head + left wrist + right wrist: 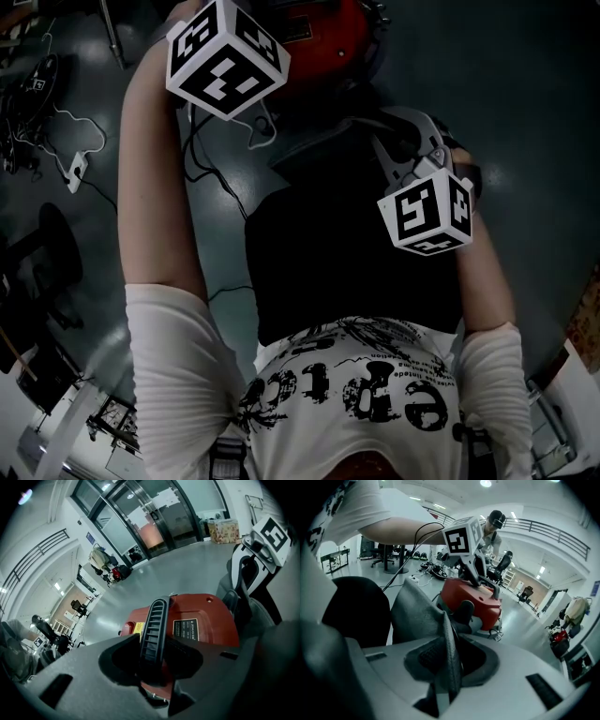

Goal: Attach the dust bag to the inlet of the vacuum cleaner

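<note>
Closest to us, at the bottom of the right gripper view, the right gripper point(447, 663) had its jaws standing apart with a fold of the dust bag point(419, 609) rising between them. The cloth lay against the pad on the picture's left, with a dark gap on the other side, so we judged it was not pinched. The bag looked like thin, soft grey fabric, light and floppy. We judged it would sag and crease wherever it was let go, and that it is best taken near the stiffer mouth that must meet the inlet. No view showed that mouth plainly. From the jaws the bag spread up towards the left centre of the frame. Its upper edge ended just short of the red vacuum cleaner point(476, 597), which sat at the centre. A dark stub point(465, 611) on the near side of the body stood just beside the fabric's edge; it may have been the inlet, though we could not be sure. In the left gripper view the left gripper point(154, 665) was clamped on the black ribbed handle point(154, 630) at the centre of the frame. The machine's hard, probably weighty body lay directly behind it, so we judged that hand was steadying the machine.
</note>
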The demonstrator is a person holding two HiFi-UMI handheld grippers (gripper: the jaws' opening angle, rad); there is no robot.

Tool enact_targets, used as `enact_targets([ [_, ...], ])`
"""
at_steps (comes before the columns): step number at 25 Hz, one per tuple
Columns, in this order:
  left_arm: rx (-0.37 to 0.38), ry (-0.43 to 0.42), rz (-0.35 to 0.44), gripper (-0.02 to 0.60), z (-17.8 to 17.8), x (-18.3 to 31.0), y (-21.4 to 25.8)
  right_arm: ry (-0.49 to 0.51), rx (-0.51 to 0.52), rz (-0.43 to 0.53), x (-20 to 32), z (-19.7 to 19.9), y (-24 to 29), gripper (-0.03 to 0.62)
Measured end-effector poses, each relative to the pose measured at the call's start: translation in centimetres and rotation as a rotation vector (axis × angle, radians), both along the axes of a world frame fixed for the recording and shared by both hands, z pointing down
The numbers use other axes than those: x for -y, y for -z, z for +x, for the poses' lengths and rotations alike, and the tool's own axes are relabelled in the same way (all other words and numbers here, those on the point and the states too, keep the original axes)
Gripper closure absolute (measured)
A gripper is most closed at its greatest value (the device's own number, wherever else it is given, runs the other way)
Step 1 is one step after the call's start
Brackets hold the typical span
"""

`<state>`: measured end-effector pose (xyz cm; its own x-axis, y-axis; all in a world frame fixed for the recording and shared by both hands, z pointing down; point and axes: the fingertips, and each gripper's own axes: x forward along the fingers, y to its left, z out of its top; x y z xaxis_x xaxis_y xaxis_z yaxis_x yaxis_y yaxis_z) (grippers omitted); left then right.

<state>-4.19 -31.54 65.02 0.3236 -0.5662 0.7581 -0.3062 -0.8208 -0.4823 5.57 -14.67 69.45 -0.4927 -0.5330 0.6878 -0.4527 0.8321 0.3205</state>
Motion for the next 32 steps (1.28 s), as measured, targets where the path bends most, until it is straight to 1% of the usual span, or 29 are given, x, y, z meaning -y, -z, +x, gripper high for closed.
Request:
enact_targets([
  [3, -0.006, 0.013, 0.015, 0.451, -0.3, 0.2, -0.2, -0.027, -0.003, 0.030, 0.5, 0.0, 0.0, 0.530],
  [7, 0.004, -0.006, -0.002, 0.451, 0.1, 0.0, -0.1, -0.050, -0.017, 0.074, 1.0, 0.1, -0.1, 0.528],
  [8, 0.008, -0.005, -0.006, 0.451, 0.1, 0.0, 0.0, -0.046, -0.021, 0.070, 1.1, 0.0, -0.1, 0.528],
  [12, 0.010, 0.008, -0.014, 0.451, -0.1, -0.2, 0.1, -0.003, -0.020, -0.019, 0.8, -0.2, 0.1, 0.523],
  [14, 0.008, 0.004, -0.004, 0.451, -0.3, -0.3, 0.3, 0.018, -0.022, -0.027, 0.5, -0.3, 0.3, 0.523],
  [18, 0.032, -0.016, 0.028, 0.449, -0.2, -0.1, 0.5, 0.007, -0.046, -0.013, 0.5, -0.2, 0.6, 0.516],
  [21, 0.063, -0.027, 0.085, 0.445, -0.3, -0.2, 1.0, -0.001, -0.045, -0.014, 0.1, 0.0, 0.9, 0.503],
  [22, 0.078, -0.026, 0.110, 0.429, -0.5, -0.3, 1.3, 0.008, -0.035, 0.008, -0.1, -0.1, 1.5, 0.499],
  [24, 0.079, -0.029, 0.162, 0.406, -0.4, -0.9, 2.4, 0.042, -0.009, 0.109, -0.6, -0.2, 3.7, 0.494],
  [25, 0.053, -0.031, 0.190, 0.394, -0.2, -1.3, 3.3, 0.053, 0.007, 0.166, -0.9, -0.3, 5.1, 0.491],
  [26, 0.004, -0.028, 0.220, 0.385, 0.1, -1.9, 4.5, 0.054, 0.035, 0.209, -1.2, -0.4, 6.6, 0.491],
  [27, -0.066, -0.016, 0.251, 0.385, 0.4, -2.5, 5.9, 0.041, 0.076, 0.234, -1.4, -0.4, 8.0, 0.493],
  [29, -0.241, 0.028, 0.309, 0.385, 0.8, -3.8, 9.0, -0.021, 0.206, 0.254, -1.0, -0.2, 10.7, 0.493],
  [32, -0.500, 0.119, 0.372, 0.385, 0.8, -6.2, 12.5, -0.154, 0.455, 0.266, 0.8, 0.5, 13.7, 0.493],
])
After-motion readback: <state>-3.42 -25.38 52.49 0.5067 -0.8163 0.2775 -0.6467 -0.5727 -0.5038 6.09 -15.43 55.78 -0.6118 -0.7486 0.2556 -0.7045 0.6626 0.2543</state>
